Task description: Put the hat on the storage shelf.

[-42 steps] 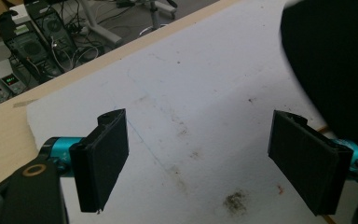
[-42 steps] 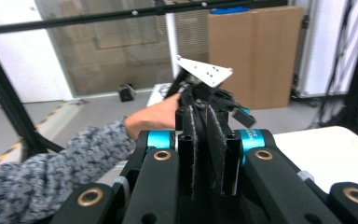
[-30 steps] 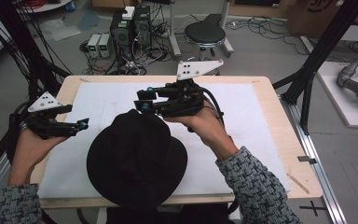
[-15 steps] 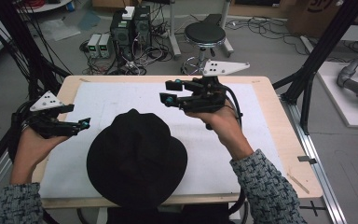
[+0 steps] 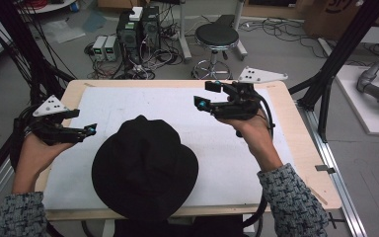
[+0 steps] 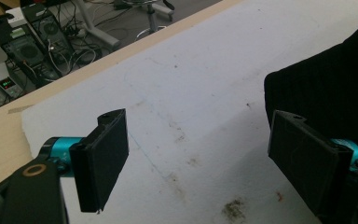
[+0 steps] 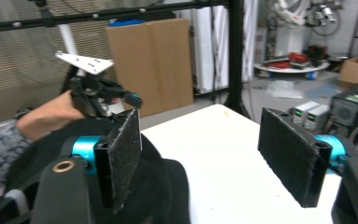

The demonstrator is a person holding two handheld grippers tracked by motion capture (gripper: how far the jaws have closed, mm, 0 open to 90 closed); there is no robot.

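A black brimmed hat lies on the white sheet near the table's front edge. My right gripper hovers above the sheet to the right of the hat and apart from it, pointing left. Its jaws have just been opening and stand open with nothing between them. In the right gripper view the hat lies low behind the left jaw. My left gripper is held at the table's left edge, open and empty, pointing at the hat's brim. In the left gripper view the hat sits at the right.
The wooden table carries the stained white sheet. Behind the table on the floor stand a round stool, electronics boxes and cables. Black frame posts rise at the right. Cardboard boxes stand beyond the table's left side.
My right gripper has moved away from the hat's crown toward the right of the table and its jaws have opened. The hat and the left gripper have stayed put.
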